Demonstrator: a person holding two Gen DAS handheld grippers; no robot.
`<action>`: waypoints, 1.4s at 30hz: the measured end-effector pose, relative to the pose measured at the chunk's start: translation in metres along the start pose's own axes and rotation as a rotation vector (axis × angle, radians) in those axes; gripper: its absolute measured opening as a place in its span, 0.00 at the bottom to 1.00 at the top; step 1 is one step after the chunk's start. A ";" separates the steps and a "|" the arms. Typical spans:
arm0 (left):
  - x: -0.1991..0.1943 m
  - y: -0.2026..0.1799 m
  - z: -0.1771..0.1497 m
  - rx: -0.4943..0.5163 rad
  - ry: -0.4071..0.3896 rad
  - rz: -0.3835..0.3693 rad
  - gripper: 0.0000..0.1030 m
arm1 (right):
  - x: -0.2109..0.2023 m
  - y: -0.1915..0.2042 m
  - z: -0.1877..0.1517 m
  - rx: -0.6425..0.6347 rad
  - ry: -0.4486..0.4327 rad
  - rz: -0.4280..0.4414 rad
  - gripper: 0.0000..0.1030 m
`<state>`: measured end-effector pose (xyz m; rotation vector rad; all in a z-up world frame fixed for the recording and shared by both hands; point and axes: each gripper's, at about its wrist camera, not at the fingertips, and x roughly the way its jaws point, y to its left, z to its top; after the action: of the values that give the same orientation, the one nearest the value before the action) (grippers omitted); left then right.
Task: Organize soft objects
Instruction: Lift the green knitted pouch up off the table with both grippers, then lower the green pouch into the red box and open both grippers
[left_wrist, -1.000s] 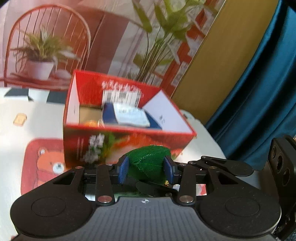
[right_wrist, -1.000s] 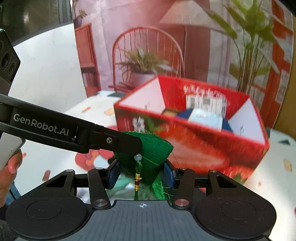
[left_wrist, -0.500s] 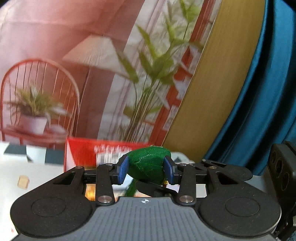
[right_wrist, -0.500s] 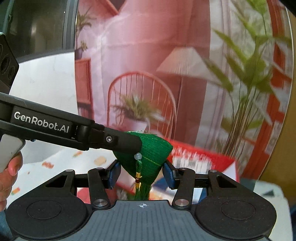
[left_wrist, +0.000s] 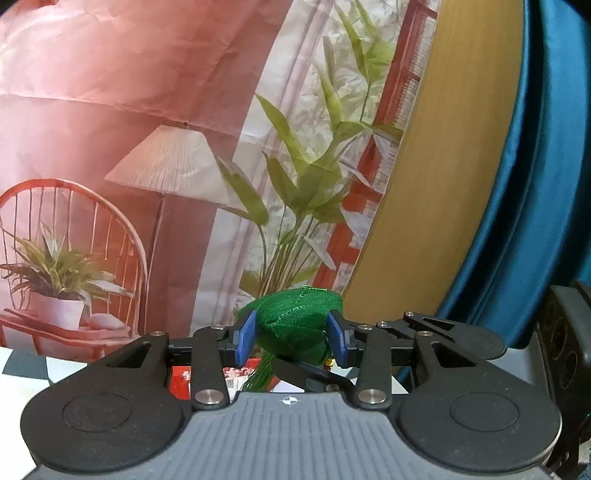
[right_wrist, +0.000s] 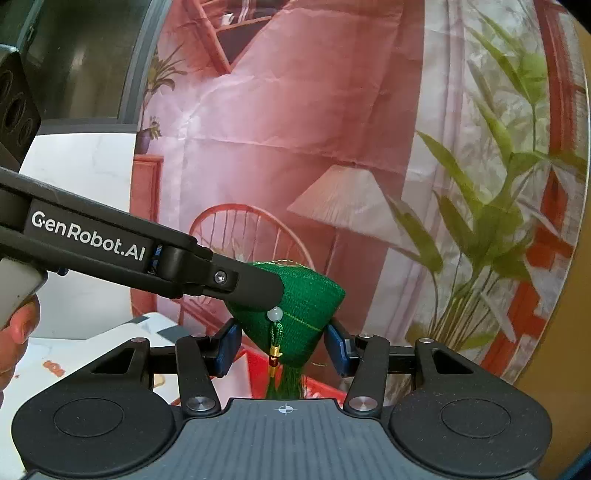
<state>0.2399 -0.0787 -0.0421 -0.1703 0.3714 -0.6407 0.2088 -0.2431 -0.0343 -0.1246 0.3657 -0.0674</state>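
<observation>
A green knitted pouch (left_wrist: 295, 325) with a bead and tassel is held in the air between both grippers. My left gripper (left_wrist: 291, 336) is shut on it, blue pads (left_wrist: 246, 335) pressing its sides. In the right wrist view the pouch (right_wrist: 306, 314) also sits between the pads of my right gripper (right_wrist: 282, 345), which is shut on its lower part; the left gripper's finger (right_wrist: 236, 280) reaches in from the left and grips its top. The red box (left_wrist: 181, 376) shows only as a sliver below the fingers, and in the right wrist view (right_wrist: 258, 373).
A printed backdrop (left_wrist: 166, 147) with a chair, lamp and plant fills the back. A blue curtain (left_wrist: 535, 184) hangs at the right. A white patterned tabletop (right_wrist: 92, 350) lies low at the left. A person's hand (right_wrist: 18, 332) holds the left gripper.
Both grippers have risen with the green pouch. The red box has dropped from the middle of both views to a sliver at the bottom.
</observation>
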 end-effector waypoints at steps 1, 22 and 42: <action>0.004 0.002 0.001 -0.001 0.001 0.001 0.42 | 0.002 -0.001 0.001 -0.004 0.000 -0.001 0.45; 0.077 0.065 -0.065 -0.085 0.233 0.105 0.42 | 0.097 0.003 -0.092 0.084 0.220 0.053 0.45; 0.004 0.059 -0.095 0.002 0.278 0.212 0.53 | 0.035 0.010 -0.119 0.138 0.222 0.037 0.56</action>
<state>0.2384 -0.0384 -0.1461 -0.0380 0.6478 -0.4556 0.1988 -0.2489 -0.1584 0.0264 0.5831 -0.0699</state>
